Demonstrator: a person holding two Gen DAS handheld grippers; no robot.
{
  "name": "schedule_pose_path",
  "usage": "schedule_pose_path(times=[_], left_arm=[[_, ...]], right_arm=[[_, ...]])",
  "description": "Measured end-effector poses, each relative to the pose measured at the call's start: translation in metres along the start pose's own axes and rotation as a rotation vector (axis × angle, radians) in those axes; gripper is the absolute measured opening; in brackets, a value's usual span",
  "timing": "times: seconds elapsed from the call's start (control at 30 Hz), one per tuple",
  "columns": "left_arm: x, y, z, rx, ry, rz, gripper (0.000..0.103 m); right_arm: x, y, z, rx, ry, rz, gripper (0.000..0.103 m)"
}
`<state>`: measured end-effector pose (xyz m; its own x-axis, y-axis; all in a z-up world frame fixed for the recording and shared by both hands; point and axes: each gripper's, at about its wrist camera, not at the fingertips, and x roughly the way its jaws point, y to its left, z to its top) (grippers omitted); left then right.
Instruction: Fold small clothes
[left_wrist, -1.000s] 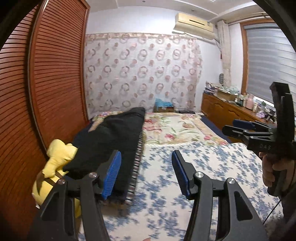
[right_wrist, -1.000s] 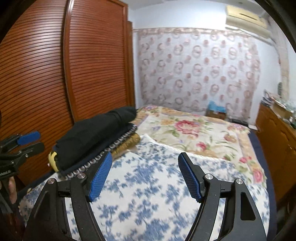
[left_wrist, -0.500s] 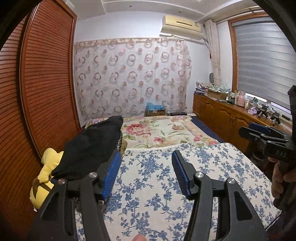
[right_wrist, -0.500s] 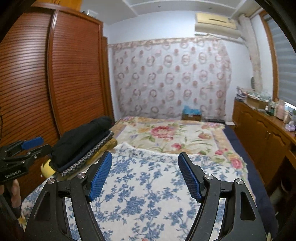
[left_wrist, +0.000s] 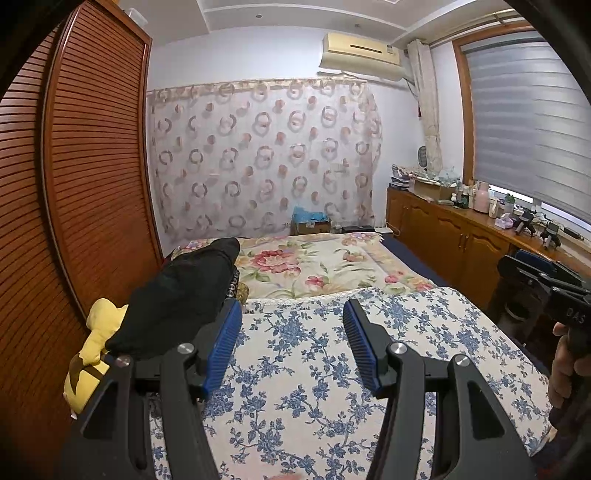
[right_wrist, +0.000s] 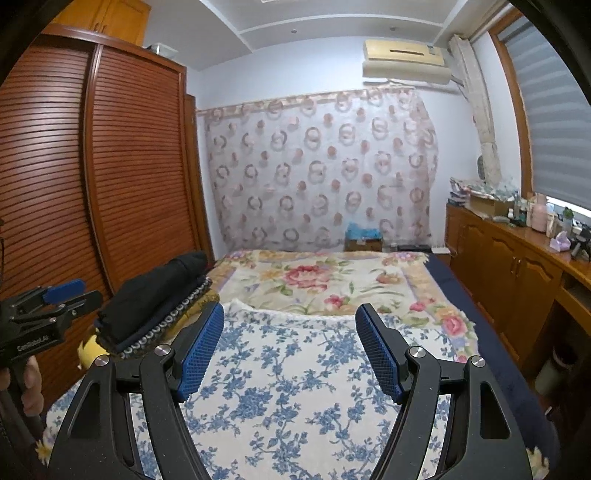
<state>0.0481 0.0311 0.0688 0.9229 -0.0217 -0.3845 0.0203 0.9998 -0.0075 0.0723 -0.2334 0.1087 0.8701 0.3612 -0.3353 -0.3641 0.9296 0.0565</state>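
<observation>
Overhead, left gripper (left_wrist: 291, 343) and right gripper (right_wrist: 290, 349) gape wide, empty, above the blue-flowered sheet (right_wrist: 295, 391), black bundle (left_wrist: 177, 295) along its left edge.

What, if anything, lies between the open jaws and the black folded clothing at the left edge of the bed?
Nothing visible does. The left gripper and right gripper both hang open above the blue floral sheet, which is bare ahead of them. The black folded clothing lies uncovered on the stack by the wardrobe.
</observation>
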Motion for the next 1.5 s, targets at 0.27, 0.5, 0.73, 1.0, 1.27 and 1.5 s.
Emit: schedule_pose_path(times=[0.27,0.5,0.73,1.0,1.27,1.5], left_arm=[[0.0001,-0.0006,0.0002,-0.004,-0.001,0.002,0.056],[0.0005,-0.0005,0.0014,-0.010,0.001,0.008,0.057],[0.0006,0.0015,0.0027,-0.016,-0.003,0.011,0.057],[-0.0016,0.0043,0.0021,-0.020,-0.014,0.017,0.057],[-0.0025,0.0047,0.0009,-0.021,-0.017,0.018,0.057],[-0.0036,0.0036,0.0019,-0.021,-0.019,0.023,0.057]], right_arm=[[-0.0021,0.0004,-0.0058,0.003,0.005,-0.014,0.076],[-0.0029,0.0031,-0.0087,0.001,0.000,-0.033,0.076],[-0.0026,0.0040,-0.0082,0.001,-0.001,-0.043,0.076],[-0.0021,0.0044,-0.0067,0.001,-0.002,-0.045,0.076],[-0.0020,0.0040,-0.0069,0.002,-0.001,-0.043,0.076],[-0.0029,0.0028,-0.0057,0.003,0.001,-0.049,0.076]])
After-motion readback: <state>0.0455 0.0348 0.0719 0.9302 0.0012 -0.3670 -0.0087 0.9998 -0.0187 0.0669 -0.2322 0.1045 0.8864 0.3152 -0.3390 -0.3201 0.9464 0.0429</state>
